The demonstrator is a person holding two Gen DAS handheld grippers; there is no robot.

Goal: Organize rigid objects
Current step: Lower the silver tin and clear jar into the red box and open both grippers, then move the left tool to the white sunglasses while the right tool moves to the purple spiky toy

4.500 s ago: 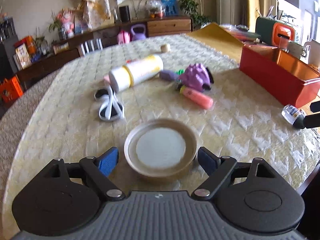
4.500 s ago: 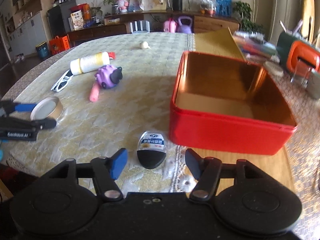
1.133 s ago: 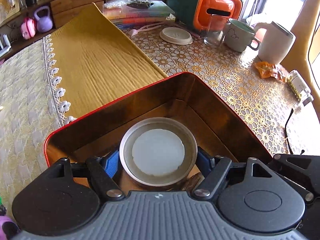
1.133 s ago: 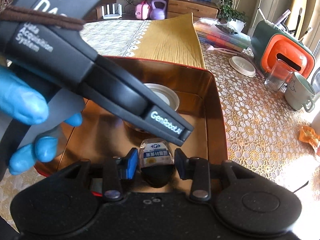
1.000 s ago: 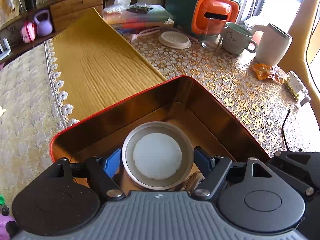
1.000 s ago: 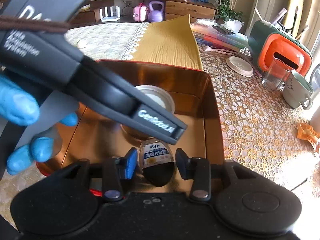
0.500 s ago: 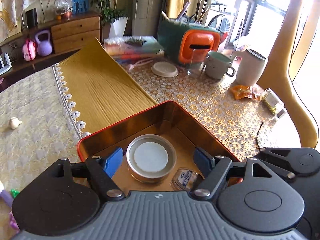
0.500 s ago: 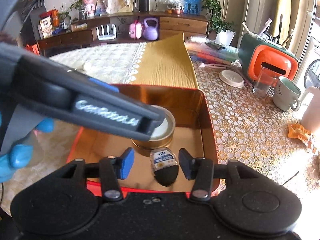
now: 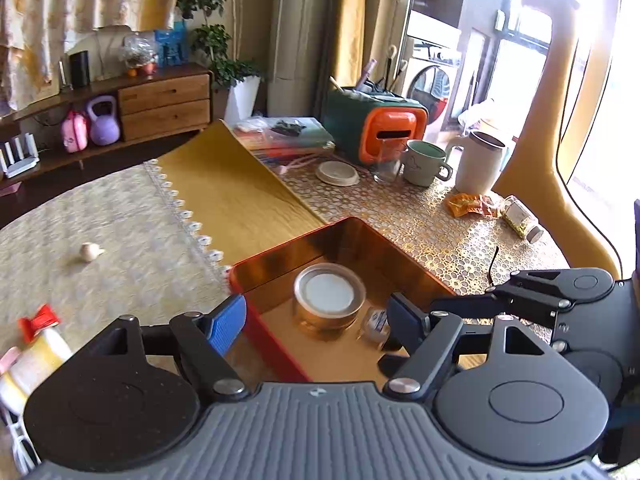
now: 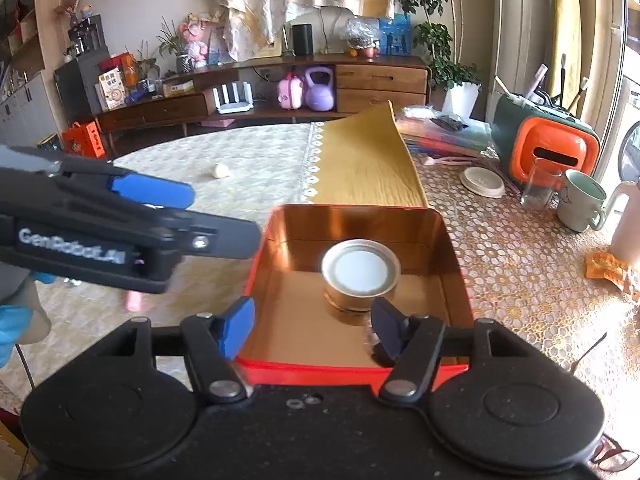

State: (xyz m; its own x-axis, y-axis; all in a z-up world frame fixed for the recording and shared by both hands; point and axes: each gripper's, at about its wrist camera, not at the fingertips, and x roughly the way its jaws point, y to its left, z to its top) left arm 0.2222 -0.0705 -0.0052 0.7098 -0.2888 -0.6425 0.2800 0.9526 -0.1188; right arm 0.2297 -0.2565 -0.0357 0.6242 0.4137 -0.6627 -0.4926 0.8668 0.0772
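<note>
A red tin box (image 10: pixel 352 372) with a shiny gold inside stands on the table. In it sits a round metal tin with a white top (image 10: pixel 362 268) (image 9: pixel 329 294). A small black-and-white bottle (image 9: pixel 374 320) lies beside the tin, half hidden by a finger. My right gripper (image 10: pixel 314 320) hovers above the box's near edge, its jaws opening with nothing held. My left gripper (image 9: pixel 316 320) is open and empty, above the box's left corner. In the right wrist view the left gripper (image 10: pixel 222 218) reaches in from the left, held by a blue-gloved hand (image 10: pixel 12 328).
A white-and-yellow bottle with a red cap (image 9: pixel 36 356) lies at the left, and a small pale lump (image 9: pixel 89 251) lies further back. A pink marker (image 10: pixel 134 302) shows under the left gripper. A mug (image 9: pixel 424 162), a glass, a white jug (image 9: pixel 480 168) and an orange-fronted case (image 9: pixel 384 128) crowd the far right.
Both grippers have risen and drawn back from the box. The right jaws have opened off the small bottle, which now lies in the box. The left gripper has drifted left.
</note>
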